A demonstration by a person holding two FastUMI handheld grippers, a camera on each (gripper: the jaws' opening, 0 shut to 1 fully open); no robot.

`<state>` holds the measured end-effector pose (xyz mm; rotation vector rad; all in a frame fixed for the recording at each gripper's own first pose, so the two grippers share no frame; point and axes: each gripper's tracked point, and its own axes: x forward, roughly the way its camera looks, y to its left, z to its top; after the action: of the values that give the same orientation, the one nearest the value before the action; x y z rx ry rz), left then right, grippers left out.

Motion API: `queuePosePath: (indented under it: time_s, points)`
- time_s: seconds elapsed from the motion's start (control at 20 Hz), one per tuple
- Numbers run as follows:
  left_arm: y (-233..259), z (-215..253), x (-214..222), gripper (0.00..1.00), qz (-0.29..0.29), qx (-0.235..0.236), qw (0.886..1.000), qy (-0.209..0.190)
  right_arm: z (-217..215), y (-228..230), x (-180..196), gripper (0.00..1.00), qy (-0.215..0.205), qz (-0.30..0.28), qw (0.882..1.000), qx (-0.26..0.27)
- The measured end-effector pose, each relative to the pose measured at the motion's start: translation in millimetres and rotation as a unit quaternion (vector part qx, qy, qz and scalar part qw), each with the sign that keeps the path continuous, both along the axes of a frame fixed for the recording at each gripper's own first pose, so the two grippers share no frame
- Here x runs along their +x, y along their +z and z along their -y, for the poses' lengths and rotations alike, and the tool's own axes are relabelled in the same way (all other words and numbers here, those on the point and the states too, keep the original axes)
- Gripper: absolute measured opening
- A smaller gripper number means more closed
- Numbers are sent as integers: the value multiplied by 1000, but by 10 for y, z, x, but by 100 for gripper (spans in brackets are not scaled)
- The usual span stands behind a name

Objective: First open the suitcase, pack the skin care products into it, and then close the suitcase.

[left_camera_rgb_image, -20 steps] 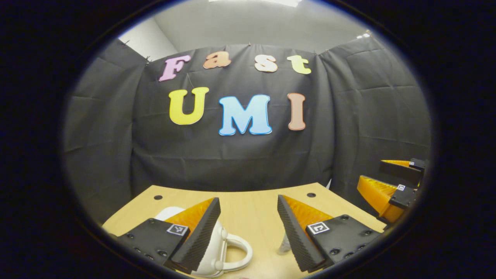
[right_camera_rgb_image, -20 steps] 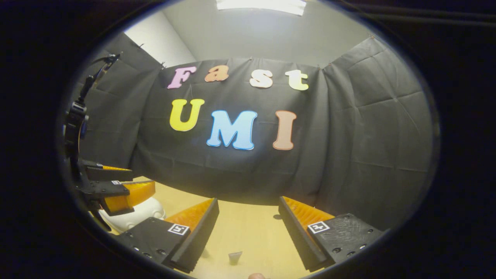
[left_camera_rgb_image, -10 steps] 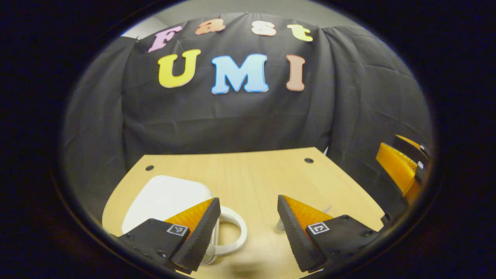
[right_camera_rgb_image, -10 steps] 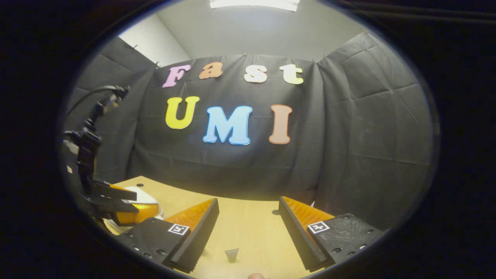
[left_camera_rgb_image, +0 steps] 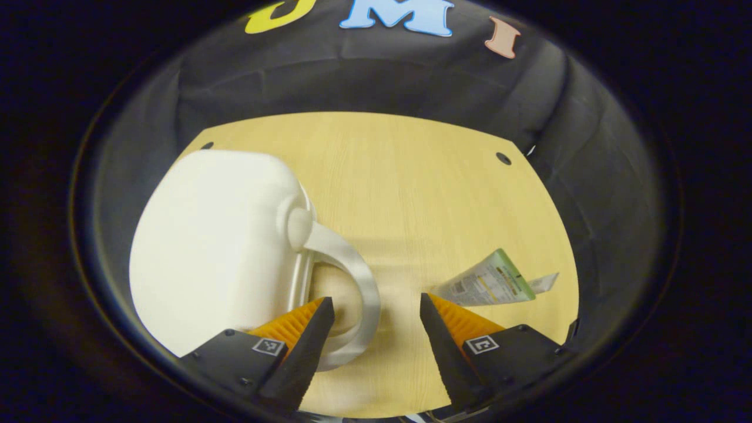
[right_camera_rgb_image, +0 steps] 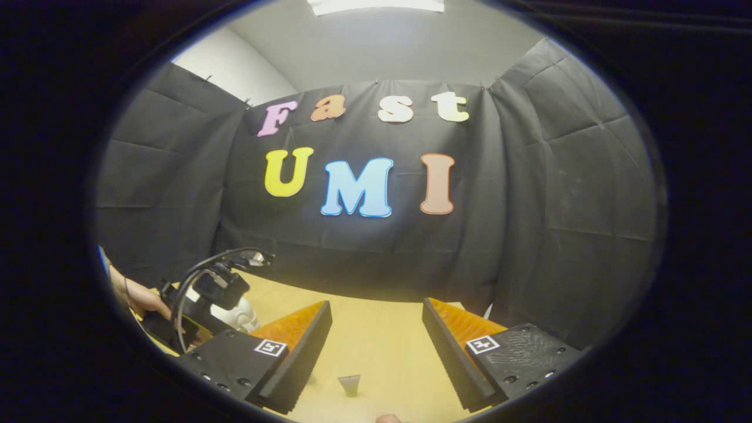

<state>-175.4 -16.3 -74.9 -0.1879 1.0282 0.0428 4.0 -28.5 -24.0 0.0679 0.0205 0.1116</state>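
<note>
your left gripper point(left_camera_rgb_image: 376, 335) hung open over the closed suitcase point(left_camera_rgb_image: 217, 247), its handle point(left_camera_rgb_image: 352, 288) just ahead between the fingers; your right gripper point(right_camera_rgb_image: 376, 352), also open, sat farther off.

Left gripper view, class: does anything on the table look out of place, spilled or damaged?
Nothing stands out. The white suitcase lies shut on the wooden table, and the skin care tube lies flat beside it, unspilled.
</note>
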Motion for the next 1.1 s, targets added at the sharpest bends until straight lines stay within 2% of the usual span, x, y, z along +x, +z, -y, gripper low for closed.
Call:
queuePosePath:
  time_s: [0.1,0.15,0.2,0.25,0.3,0.4,0.45,0.55,0.7,0.75,0.85,0.9,1.0,1.1]
  points:
    - [130,-39,-75,84,-7,-9,1000,2,42,-4,-15,94,6,-1,1000,3]
    - [260,-84,-148,52,-14,-9,1000,4,65,-7,-20,94,4,-1,1000,1]
    - [418,-106,-242,42,-19,-14,1000,-9,121,4,-27,94,-7,0,1000,-7]
    - [552,-121,-321,25,-26,-13,999,-28,161,10,-47,94,-18,1,1000,-12]
    - [726,-163,-395,28,-30,-9,998,-47,194,34,-60,94,-28,3,1000,-14]
    - [1134,-225,-527,19,-32,-14,997,-66,157,34,-56,94,-38,1,999,-12]
    - [1392,-270,-583,16,-27,-23,997,-68,135,18,-47,94,-42,-3,999,-13]
    - [2003,-388,-681,16,-8,-42,996,-73,114,16,-39,94,-53,-8,998,-14]
    - [3135,-665,-888,16,10,-77,994,-77,54,100,-35,94,-71,-4,997,-16]
    - [3210,-709,-831,16,18,-81,993,-79,16,119,-27,94,-77,-4,997,-17]
    - [3686,-1011,-812,16,36,-86,993,-73,-77,207,-52,94,-90,-3,996,-19]
    - [4125,-1313,-936,16,40,-84,993,-68,-131,258,-78,94,-95,0,995,-20]
    - [4532,-1821,-997,16,44,-77,994,-58,-277,350,-119,94,-99,2,995,-22]
    - [4872,-2539,-1040,16,56,-61,996,-46,-451,447,-161,95,-104,6,994,-24]
